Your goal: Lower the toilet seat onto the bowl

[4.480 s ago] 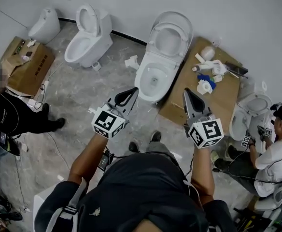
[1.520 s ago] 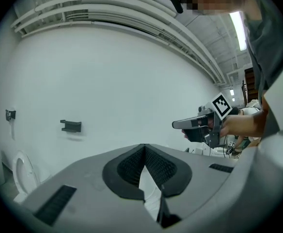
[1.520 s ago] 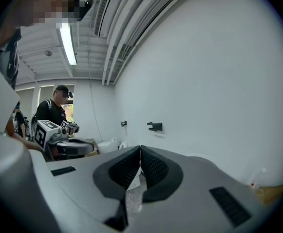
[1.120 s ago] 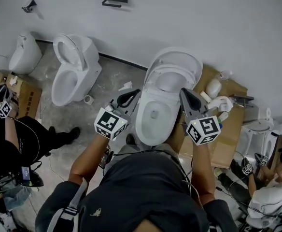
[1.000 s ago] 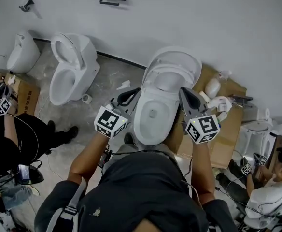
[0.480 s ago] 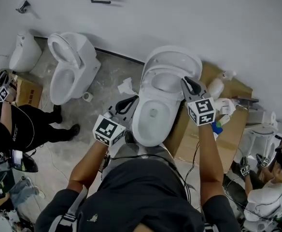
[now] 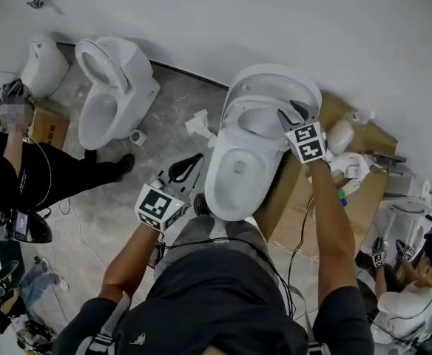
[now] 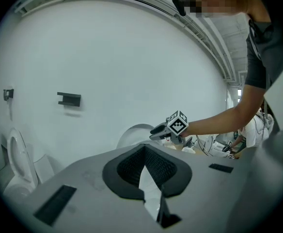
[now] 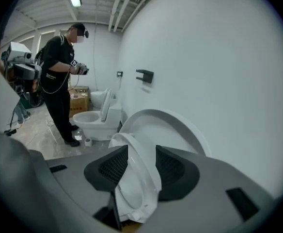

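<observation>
Two lids of sorts stand up on the toilet in front of you: the toilet seat [image 7: 254, 118], tipped a little forward of upright, and the wider cover [image 7: 275, 77] leaning back toward the wall behind it. Your right gripper [image 7: 291, 111] reaches over the right side of the bowl [image 7: 217, 197]; its jaws have just been opening and now stand apart, released, with the seat's rim between them. The bowl below holds nothing that shows. Your left gripper [image 7: 195, 159] hangs low beside the bowl's left flank, pads closed tip to tip on nothing. Right of the bowl, a cardboard sheet [image 7: 364, 207] carries white bottles [image 7: 341, 133] and rags near your right forearm. Further left stands a second toilet [image 7: 103, 113], its seat up, with a person in black [image 7: 31, 170] close by it.
</observation>
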### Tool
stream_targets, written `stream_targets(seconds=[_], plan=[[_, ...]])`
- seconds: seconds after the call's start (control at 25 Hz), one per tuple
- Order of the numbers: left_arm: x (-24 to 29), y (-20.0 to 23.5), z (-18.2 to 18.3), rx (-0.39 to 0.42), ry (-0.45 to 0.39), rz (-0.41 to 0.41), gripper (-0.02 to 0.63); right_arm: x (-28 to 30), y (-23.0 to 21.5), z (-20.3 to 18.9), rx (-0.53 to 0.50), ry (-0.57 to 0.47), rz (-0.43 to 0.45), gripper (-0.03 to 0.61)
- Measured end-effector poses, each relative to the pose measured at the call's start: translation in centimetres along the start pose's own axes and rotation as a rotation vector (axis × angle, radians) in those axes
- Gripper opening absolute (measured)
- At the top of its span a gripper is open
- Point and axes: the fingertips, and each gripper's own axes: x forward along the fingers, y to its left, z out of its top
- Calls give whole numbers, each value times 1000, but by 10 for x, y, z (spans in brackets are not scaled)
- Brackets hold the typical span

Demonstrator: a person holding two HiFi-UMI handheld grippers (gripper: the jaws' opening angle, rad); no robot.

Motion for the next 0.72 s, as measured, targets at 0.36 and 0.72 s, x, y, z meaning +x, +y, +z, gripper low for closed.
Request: stream_targets(seconds=[0.36, 0.72], plan=[[9, -4, -15, -18, 17, -12, 3, 40, -17, -46, -12, 134, -11, 164], [21, -5, -26, -34, 30, -16, 3, 51, -23, -56, 13, 103, 29, 164]])
